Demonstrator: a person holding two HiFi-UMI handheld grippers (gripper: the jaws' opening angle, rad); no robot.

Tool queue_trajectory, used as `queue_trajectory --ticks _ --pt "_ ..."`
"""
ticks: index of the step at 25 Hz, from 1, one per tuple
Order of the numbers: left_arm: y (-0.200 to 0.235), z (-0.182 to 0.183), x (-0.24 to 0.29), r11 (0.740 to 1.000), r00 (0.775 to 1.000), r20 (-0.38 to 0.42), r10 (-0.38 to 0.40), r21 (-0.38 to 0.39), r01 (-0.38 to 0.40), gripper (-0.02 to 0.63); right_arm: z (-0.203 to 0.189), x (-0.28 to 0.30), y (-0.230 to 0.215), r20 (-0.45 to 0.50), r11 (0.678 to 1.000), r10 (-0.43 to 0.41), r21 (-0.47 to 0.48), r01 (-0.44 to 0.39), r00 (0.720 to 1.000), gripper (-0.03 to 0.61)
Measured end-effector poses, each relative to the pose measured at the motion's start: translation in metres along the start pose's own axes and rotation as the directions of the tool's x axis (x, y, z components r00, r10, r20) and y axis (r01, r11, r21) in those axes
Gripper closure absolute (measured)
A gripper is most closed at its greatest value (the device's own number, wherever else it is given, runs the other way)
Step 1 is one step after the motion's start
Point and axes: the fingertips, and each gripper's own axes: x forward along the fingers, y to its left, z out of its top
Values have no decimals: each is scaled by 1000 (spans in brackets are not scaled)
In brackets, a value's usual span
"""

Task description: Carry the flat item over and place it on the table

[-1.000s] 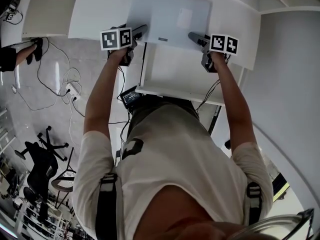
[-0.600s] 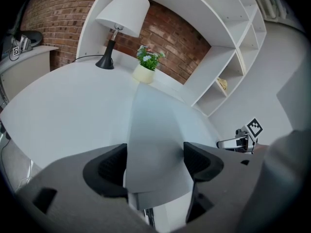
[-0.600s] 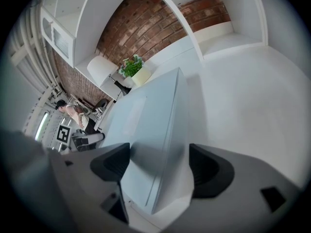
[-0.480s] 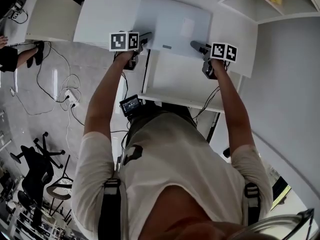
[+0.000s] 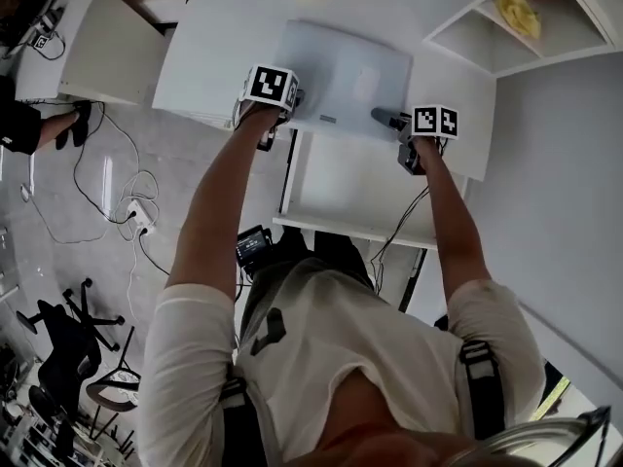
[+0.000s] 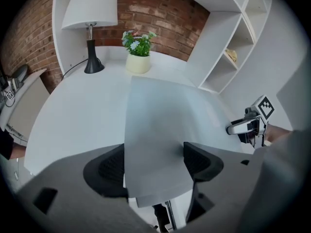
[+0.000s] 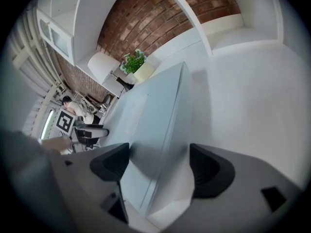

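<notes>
The left gripper (image 6: 154, 166) is clamped on the near left corner of the flat grey item (image 5: 346, 78). The right gripper (image 7: 158, 166) is clamped on its near right side, I think so that the wide panel does not tip. The item is over the near edge of the white counter (image 5: 209, 47); I cannot tell if it touches. At the far edge stand a potted plant (image 6: 138, 50) and a lamp (image 6: 91, 23), so the free middle suits the placing.
</notes>
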Motion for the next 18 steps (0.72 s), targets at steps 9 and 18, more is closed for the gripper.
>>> queue_trajectory --ticks 9,18 --pt "0 27 14 989 984 136 -111 -78 122 249 39 1 -10 105 1000 25 16 -26 994 209" --pt "13 38 10 982 953 265 -146 -75 172 249 49 7 0 148 999 21 27 -25 989 210"
